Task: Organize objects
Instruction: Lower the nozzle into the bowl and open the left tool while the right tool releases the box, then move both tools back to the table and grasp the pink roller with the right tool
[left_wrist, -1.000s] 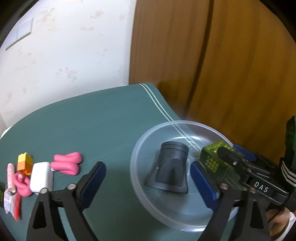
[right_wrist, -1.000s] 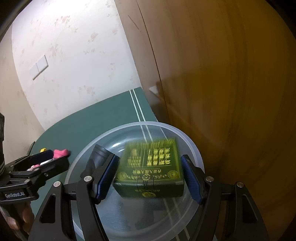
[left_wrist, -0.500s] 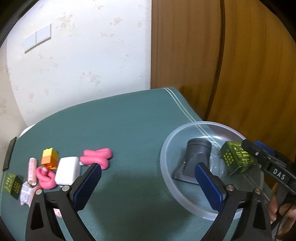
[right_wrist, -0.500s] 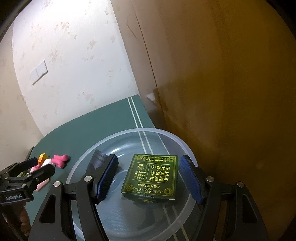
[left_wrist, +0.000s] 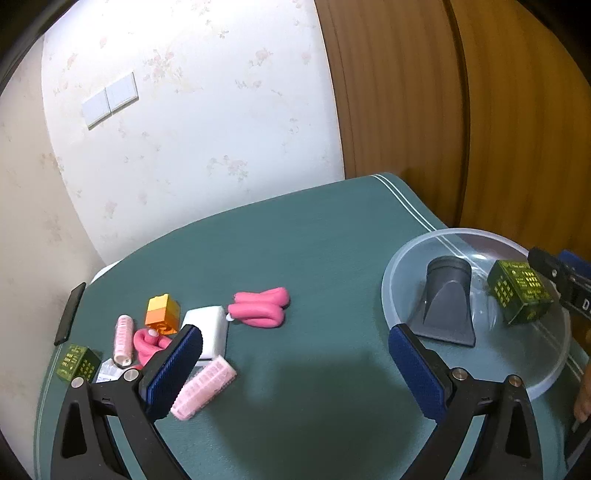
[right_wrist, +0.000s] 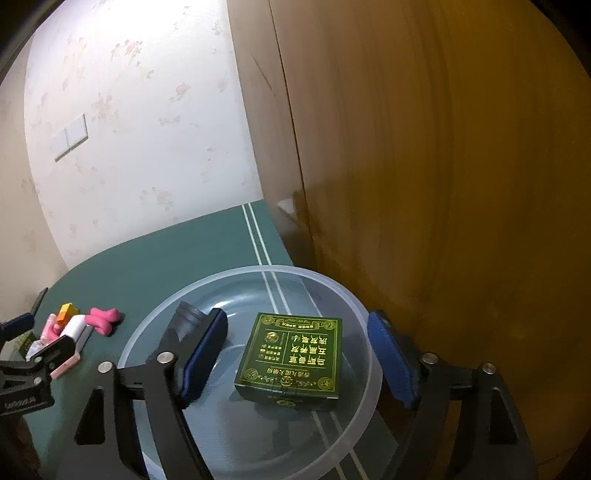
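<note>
Release step: right gripper jaws opening, green box lying free between them inside clear bowl. Left gripper apart, empty, left of bowl. Next, likely: fetch pink roller.

The left black two-finger gripper with blue ribbed pads points forward and downward, its jaws spread wide with nothing between them and neither pad touching anything. The right black two-finger gripper with blue pads also tilts downward; its jaws are opening, both pads standing clear of what lies between them, gripping nothing. In the right wrist view the left gripper shows at the lower left edge. A person's fingertips show at the right edge of the left wrist view.
</note>
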